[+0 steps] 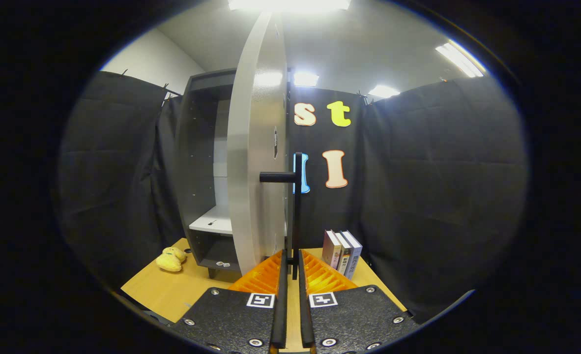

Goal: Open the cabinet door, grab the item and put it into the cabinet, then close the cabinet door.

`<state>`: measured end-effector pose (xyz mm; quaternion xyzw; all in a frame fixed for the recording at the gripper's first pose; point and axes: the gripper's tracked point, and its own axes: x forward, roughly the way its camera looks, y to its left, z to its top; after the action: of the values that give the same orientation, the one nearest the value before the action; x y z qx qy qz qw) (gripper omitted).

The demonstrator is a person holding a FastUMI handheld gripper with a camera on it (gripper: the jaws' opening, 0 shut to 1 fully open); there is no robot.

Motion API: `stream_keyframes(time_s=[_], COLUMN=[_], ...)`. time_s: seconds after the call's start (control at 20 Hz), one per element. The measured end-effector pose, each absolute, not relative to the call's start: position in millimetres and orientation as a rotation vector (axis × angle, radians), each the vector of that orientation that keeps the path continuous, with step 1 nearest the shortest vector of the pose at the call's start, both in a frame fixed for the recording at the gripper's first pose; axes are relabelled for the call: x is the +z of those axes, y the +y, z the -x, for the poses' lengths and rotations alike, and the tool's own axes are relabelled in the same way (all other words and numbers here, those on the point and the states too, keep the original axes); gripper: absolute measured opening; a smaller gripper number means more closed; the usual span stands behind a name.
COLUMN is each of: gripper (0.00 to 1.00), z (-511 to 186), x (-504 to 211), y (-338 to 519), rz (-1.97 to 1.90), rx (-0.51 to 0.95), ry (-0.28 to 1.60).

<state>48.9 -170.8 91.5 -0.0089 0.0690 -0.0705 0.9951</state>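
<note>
Gripper (291, 269) sat low in front of the cabinet (203, 162), its 2 fingers (281, 295) drawn nearly together and clamped on the thin upright bar of the door handle (296, 206), the bar running down into the narrow gap between the tips. Handle stood out from the door (251, 162) on a short post at about mid height, the bar hanging vertical well below it. Door swung wide open, seen almost edge-on, tall and pale, rising just ahead of the fingers and slightly left of them. Cabinet stood beyond and left of the door, dark outside, its inside open to view with a pale shelf (215, 220) about halfway down and a dark lower compartment under it. Rested on short feet on a wooden table (172, 290). Small yellow plush toy (170, 259) lay on the table left of the cabinet, close to its front corner, well apart from the fingers and outside the cabinet. Stood upright right of the handle and just beyond the fingertips: 3 books (342, 253), side by side, spines facing forward, touching one another. Ceiling lights (288, 4) glared overhead, with a bright patch reflected high on the door face.
</note>
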Motion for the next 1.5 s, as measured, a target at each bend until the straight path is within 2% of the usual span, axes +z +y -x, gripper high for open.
stream_keyframes(time_s=[0.15, 0.25, 0.4, 0.45, 0.7, 0.8, 0.85, 0.95, 1.2, 1.5], gripper=[0.08, 0.05, 0.06, 0.14, 0.43, 0.54, 0.68, 0.83, 0.93, 0.93], z=[-40, -36, -31, -24, -14, -13, -10, -4, -19, -48], x=[90, 91, 101, 100, 117, 125, 130, 140, 107, 56], y=[-194, -189, -183, -181, -186, -170, -161, -144, -77, -15], rz=[0.001, -0.040, -0.064, -0.062, -0.080, -0.065, -0.058, -0.030, -0.047, -0.090], rx=[-0.214, -0.196, -0.179, -0.200, -0.288, -0.261, -0.233, -0.194, -0.051, 0.071], ry=[0.129, 0.116, 0.062, 0.056, -0.090, -0.146, -0.171, -0.211, -0.165, -0.093])
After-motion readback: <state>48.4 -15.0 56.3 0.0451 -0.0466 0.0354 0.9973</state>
